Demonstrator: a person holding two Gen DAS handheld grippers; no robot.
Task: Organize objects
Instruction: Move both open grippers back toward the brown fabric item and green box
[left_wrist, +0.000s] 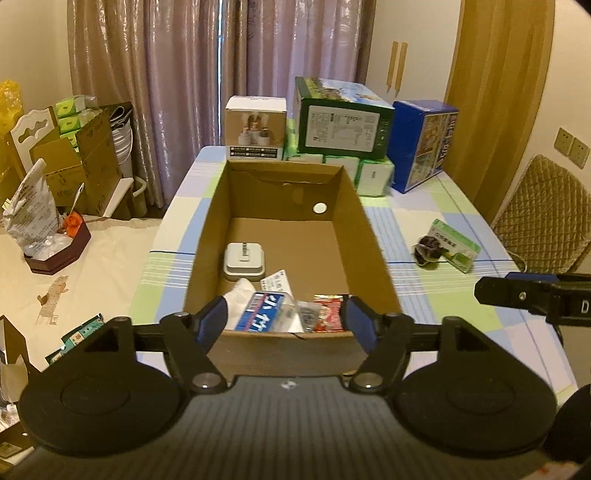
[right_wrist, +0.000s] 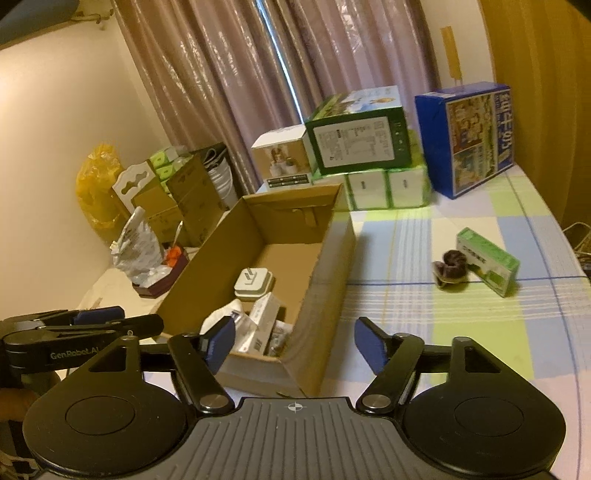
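Observation:
An open cardboard box (left_wrist: 207, 225) (right_wrist: 325, 258) lies on the checked tablecloth. Inside it are a white charger-like block (left_wrist: 243, 260) (right_wrist: 254, 282), a blue-and-white packet (left_wrist: 264, 312), a red snack packet (left_wrist: 328, 314) and some white items (right_wrist: 258, 325). To its right on the cloth lie a small green carton (left_wrist: 457, 245) (right_wrist: 487, 260) and a dark crumpled item (left_wrist: 426, 250) (right_wrist: 451, 271). My left gripper (left_wrist: 284, 326) hovers open over the box's near edge, holding nothing. My right gripper (right_wrist: 295, 345) is open and empty near the box's right front corner.
At the table's far end stand a white box (left_wrist: 255, 127), a green box (left_wrist: 345, 120) on tissue packs (left_wrist: 373, 173), and a blue box (left_wrist: 424, 144). A padded chair (left_wrist: 546, 218) is on the right. Cartons and a dark red tray (left_wrist: 59, 253) sit left.

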